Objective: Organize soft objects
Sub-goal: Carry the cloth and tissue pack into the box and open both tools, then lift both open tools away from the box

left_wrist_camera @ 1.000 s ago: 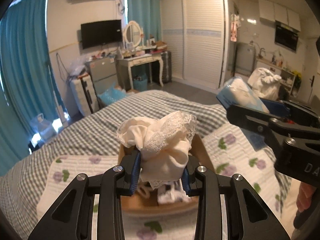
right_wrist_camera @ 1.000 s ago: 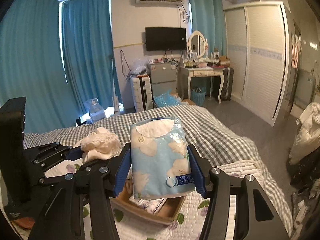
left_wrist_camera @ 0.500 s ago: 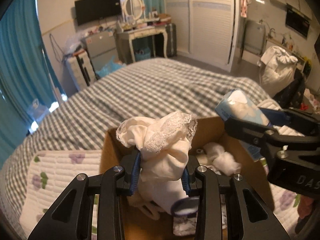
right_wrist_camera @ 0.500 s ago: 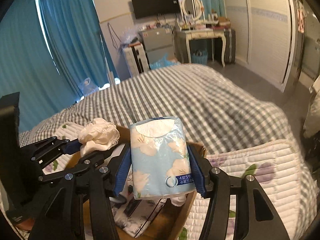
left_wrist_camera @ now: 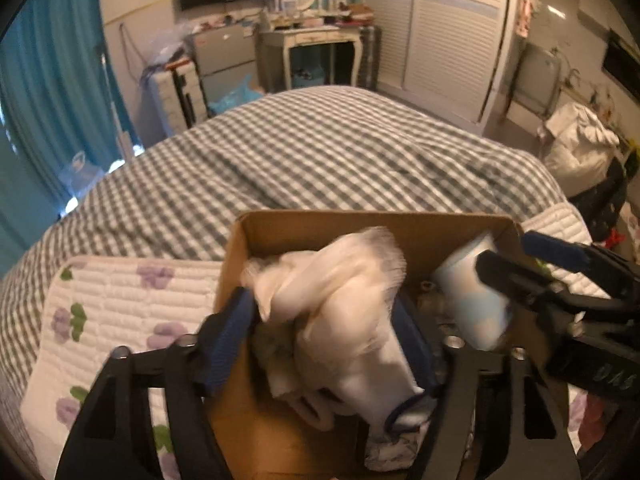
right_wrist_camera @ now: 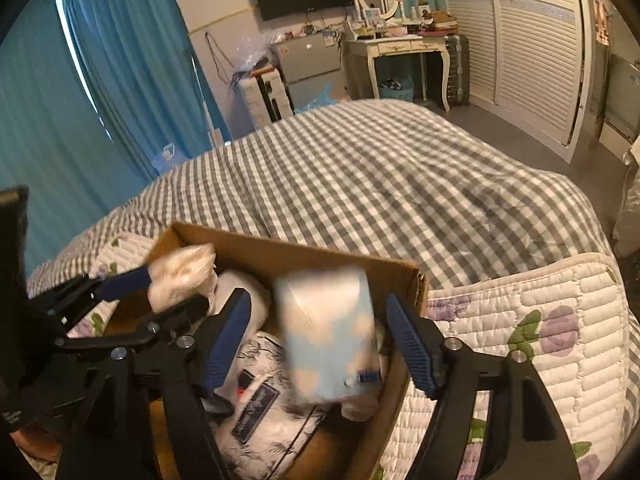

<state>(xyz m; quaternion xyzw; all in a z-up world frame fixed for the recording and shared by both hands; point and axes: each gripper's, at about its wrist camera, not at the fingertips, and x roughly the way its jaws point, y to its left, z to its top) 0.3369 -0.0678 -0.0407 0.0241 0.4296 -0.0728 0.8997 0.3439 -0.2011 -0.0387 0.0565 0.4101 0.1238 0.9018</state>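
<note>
Both your grippers are over the box (right_wrist_camera: 280, 254) on the bed (right_wrist_camera: 380, 176), and both have their jaws wide apart. Between the fingers of your left gripper (left_wrist_camera: 324, 340) the white cloth (left_wrist_camera: 340, 300) is blurred, touching neither pad clearly. Your right gripper (right_wrist_camera: 320, 340) is the same — the tissue pack (right_wrist_camera: 332, 332) sits loose between its pads, inside the box.

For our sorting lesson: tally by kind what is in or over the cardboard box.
Cream lace-trimmed cloth bundle: 1
Blue-and-white wrapped tissue pack: 1
White leaf-print fabric package: 1
Brown cardboard box: 1
Total: 4
</note>
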